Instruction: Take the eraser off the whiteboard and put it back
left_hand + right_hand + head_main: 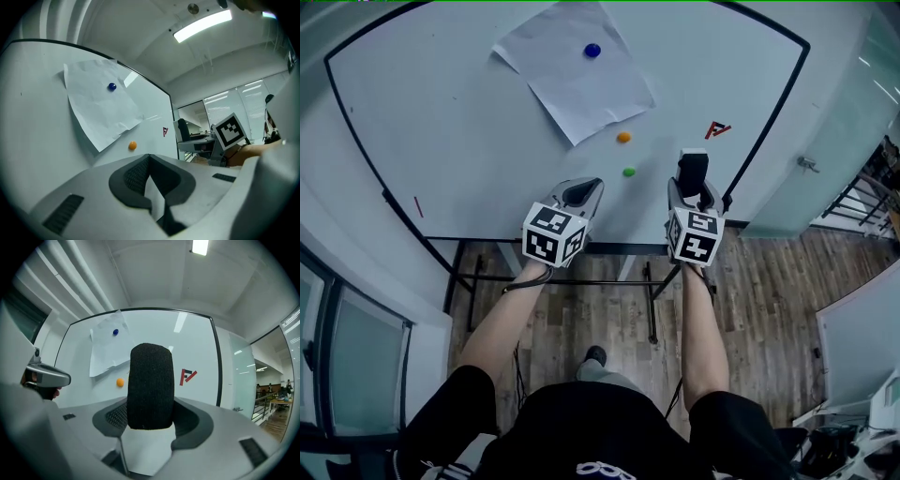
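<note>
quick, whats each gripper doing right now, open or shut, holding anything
left gripper: shut, nothing between its jaws.
right gripper: shut on the eraser, black felt side facing its camera.

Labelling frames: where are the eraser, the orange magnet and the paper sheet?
eraser [150, 385]: right gripper view, middle of black face.
orange magnet [623, 137]: head view, its centre.
paper sheet [572, 84]: head view, bare middle.

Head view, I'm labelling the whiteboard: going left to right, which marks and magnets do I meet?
short red mark → blue magnet → orange magnet → red logo. The green magnet sits almost straight under the orange one, so it is left out.
</note>
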`<act>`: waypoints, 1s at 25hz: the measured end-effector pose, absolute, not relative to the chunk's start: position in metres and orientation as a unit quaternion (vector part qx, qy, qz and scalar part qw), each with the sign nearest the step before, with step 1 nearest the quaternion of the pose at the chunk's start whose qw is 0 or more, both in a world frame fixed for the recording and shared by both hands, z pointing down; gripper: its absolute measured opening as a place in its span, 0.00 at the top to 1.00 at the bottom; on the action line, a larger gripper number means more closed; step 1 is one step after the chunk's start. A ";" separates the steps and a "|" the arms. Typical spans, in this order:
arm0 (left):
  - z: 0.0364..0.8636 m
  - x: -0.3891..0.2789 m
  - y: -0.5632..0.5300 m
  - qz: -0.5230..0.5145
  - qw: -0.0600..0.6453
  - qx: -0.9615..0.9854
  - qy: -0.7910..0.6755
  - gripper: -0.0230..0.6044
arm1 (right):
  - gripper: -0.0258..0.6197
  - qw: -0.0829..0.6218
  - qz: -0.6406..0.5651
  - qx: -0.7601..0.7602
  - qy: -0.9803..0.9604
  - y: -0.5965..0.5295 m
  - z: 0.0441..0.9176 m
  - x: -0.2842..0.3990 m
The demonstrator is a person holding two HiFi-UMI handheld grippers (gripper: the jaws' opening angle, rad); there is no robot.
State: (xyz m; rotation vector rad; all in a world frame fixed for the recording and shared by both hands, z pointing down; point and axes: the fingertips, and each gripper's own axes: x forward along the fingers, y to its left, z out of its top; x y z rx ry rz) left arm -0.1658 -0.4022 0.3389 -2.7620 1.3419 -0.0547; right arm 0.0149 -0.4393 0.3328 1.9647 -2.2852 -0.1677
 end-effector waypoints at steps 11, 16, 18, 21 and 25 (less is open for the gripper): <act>0.347 -0.169 -0.457 -0.040 0.045 -0.898 0.436 0.94 | 0.54 0.050 -0.030 0.663 -0.746 -0.520 0.334 0.013; 0.351 -0.170 -0.480 -0.040 0.040 -0.897 0.437 0.94 | 0.54 0.051 -0.020 0.662 -0.747 -0.547 0.343 0.014; 0.352 -0.168 -0.486 -0.040 0.039 -0.899 0.435 0.94 | 0.54 0.052 -0.016 0.662 -0.747 -0.555 0.346 0.015; 0.356 -0.166 -0.494 -0.043 0.037 -0.899 0.434 0.94 | 0.54 0.052 -0.014 0.663 -0.747 -0.562 0.350 0.016; 0.359 -0.166 -0.500 -0.045 0.035 -0.899 0.434 0.94 | 0.54 0.050 -0.019 0.665 -0.745 -0.562 0.350 0.016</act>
